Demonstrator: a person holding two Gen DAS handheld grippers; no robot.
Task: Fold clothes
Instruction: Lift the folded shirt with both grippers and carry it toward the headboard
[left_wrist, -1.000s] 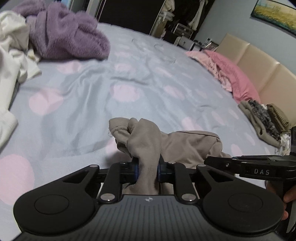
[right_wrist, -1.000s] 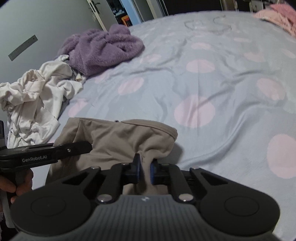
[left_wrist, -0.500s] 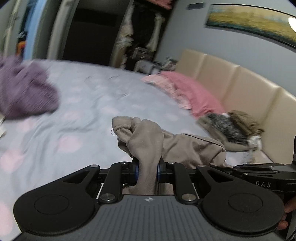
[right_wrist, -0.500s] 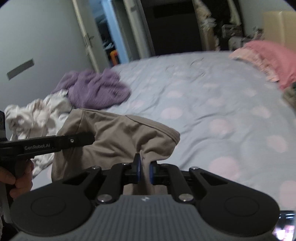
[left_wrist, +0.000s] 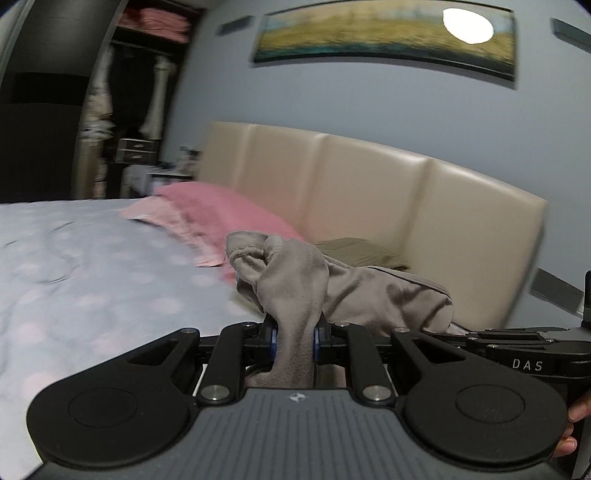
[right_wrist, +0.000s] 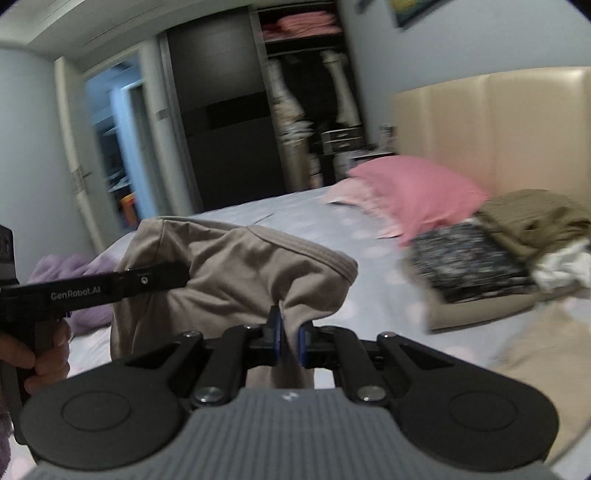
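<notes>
In a bedroom with a cream padded headboard (left_wrist: 369, 192), above a bed (left_wrist: 92, 280) in blue sheets dotted pink, the left gripper (left_wrist: 294, 341) and right gripper (right_wrist: 290, 341) point slightly downward, side by side. Each has its jaws pinching a bunched edge of a beige garment (right_wrist: 236, 280), which hangs slack between them, clear of the bed, creased and gathered, near a pink pillow (right_wrist: 417, 192).

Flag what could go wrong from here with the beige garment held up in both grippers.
1. The left gripper is clamped on a bunched wad of the beige garment, not a clean edge, so it may fold crooked.
2. The right gripper pinches only a thin fold near the hem; a tug could slip it free.
3. The folded stack by the pink pillow could be knocked if the garment swings that way.
</notes>
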